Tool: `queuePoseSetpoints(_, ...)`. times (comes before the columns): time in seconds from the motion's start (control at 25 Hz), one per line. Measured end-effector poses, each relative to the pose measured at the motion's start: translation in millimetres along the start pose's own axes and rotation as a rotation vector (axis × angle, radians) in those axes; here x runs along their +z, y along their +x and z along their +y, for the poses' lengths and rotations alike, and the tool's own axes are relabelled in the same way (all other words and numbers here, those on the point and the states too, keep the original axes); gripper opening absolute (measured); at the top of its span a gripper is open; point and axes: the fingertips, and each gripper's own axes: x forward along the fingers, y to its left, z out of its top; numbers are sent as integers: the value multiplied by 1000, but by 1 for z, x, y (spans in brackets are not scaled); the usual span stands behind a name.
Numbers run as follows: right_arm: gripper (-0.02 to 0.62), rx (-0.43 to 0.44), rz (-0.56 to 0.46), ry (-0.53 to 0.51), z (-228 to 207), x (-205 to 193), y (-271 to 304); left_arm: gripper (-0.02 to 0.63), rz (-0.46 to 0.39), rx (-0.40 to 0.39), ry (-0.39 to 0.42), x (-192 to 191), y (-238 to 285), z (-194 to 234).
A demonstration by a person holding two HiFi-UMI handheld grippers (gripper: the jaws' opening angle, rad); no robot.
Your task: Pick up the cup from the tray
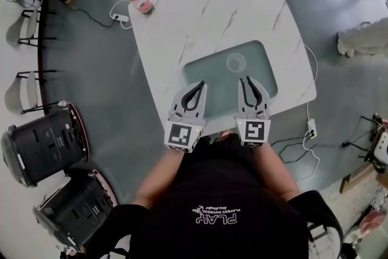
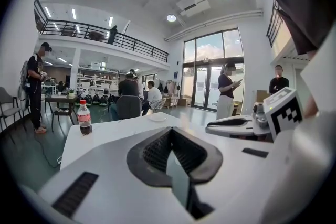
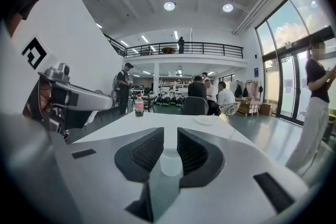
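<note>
The clear cup [image 1: 236, 62] stands at the green tray's [image 1: 203, 73] far side. The right gripper [image 1: 246, 78] aims at it from the tray's near side, fingers slightly parted and empty, likely to straddle it. The left gripper's [image 1: 202, 84] fingers are closed and empty.

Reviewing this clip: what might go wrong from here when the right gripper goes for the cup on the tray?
1. The right gripper's jaws stand only narrowly apart, seemingly narrower than the clear cup just ahead of them. Pushing forward like this would likely shove or tip it.
2. The cup looks thin and light on the smooth green tray, so it may slide away or buckle under a hard squeeze.
</note>
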Motion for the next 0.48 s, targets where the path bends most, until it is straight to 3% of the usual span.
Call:
queuePoseSetpoints(0.28, 232, 19, 76, 41, 2, -28, 16, 6, 15, 16, -3, -6, -5, 6)
queuePoseSetpoints(0.48, 289, 24, 148, 113, 0, -48, 39, 6, 12, 45, -11, -8, -10, 14)
